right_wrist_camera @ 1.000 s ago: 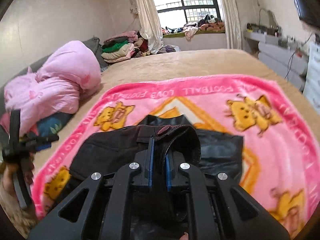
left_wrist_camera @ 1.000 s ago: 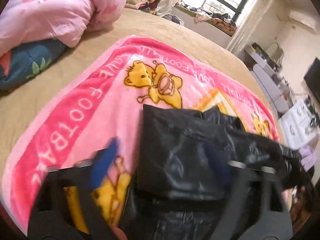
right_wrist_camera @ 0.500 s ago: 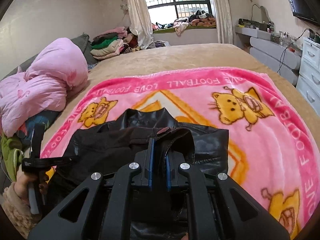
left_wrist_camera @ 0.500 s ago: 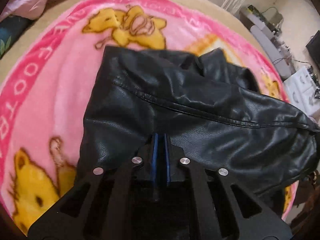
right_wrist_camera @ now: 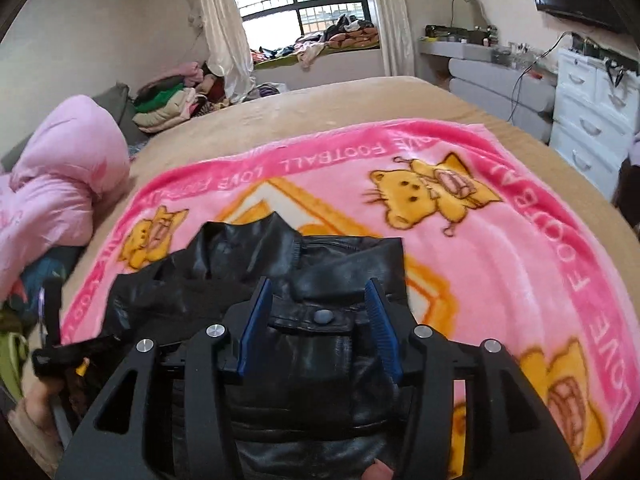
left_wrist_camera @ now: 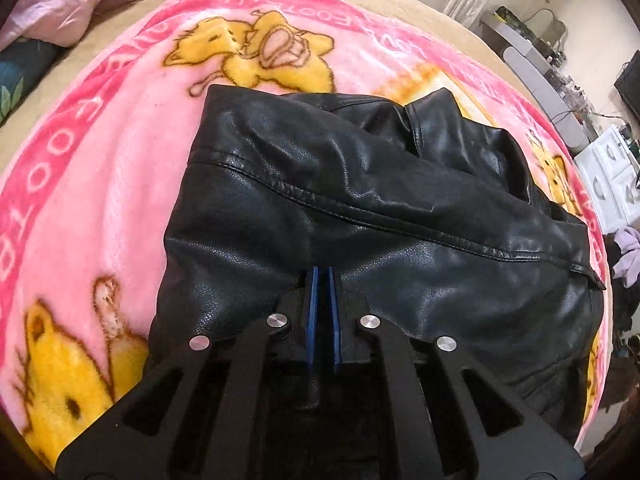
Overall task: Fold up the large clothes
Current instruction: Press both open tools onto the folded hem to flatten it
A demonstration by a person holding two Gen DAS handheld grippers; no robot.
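While left fingers (left_wrist_camera: pixel 322 280) pinch it, jacket (right_wrist_camera: pixel 296 380) lies between parted right fingers (right_wrist_camera: pixel 380 320).

the left gripper (left_wrist_camera: pixel 323 280) points steeply down, its blue pads pressed together. the right gripper (right_wrist_camera: pixel 318 304) tilts down less steeply; its jaws have just been opening and the blue pads (right_wrist_camera: pixel 256 320) now stand apart.

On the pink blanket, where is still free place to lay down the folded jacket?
Free: the pink blanket right of the black jacket, toward the white drawers, and the tan bedspread toward the window. Crowded: the left side, by the pink duvet and clothes pile.
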